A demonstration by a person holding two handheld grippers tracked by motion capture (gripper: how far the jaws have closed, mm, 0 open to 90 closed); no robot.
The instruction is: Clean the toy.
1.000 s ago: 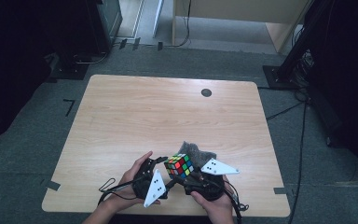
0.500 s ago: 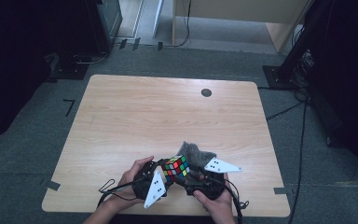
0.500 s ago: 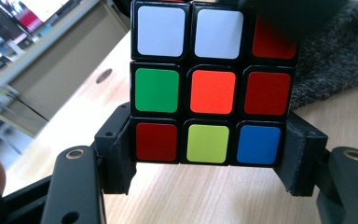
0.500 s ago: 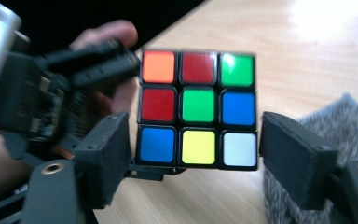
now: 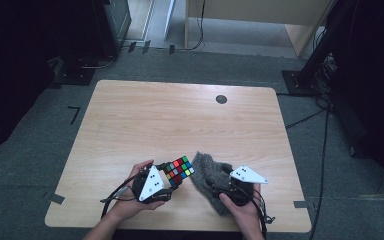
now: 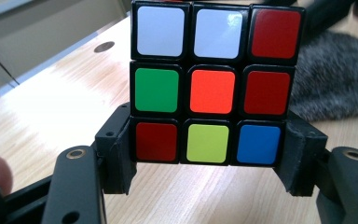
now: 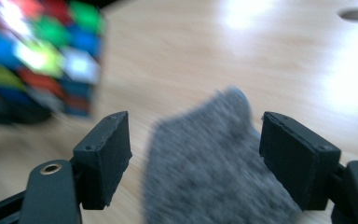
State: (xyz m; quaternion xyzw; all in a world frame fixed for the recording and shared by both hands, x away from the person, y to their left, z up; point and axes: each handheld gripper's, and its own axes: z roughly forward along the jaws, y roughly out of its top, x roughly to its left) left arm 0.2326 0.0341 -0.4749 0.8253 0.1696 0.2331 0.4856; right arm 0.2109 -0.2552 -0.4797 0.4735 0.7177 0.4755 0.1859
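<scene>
Left gripper (image 6: pixel 207 186) clamped on cube (image 6: pixel 212 84), table (image 5: pixel 180 120) 6 o'clock | cube rigid, slick: I grip flat faces | right gripper (image 7: pixel 196 154) jaws apart, astride soft cloth (image 7: pixel 214 168).

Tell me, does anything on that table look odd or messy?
Only small things. The cube in the left claw is scrambled, its colours mixed on the face shown. The grey cloth beside it lies rumpled rather than flat, between the open jaws of the right claw. Nothing looks spilled or broken.
</scene>
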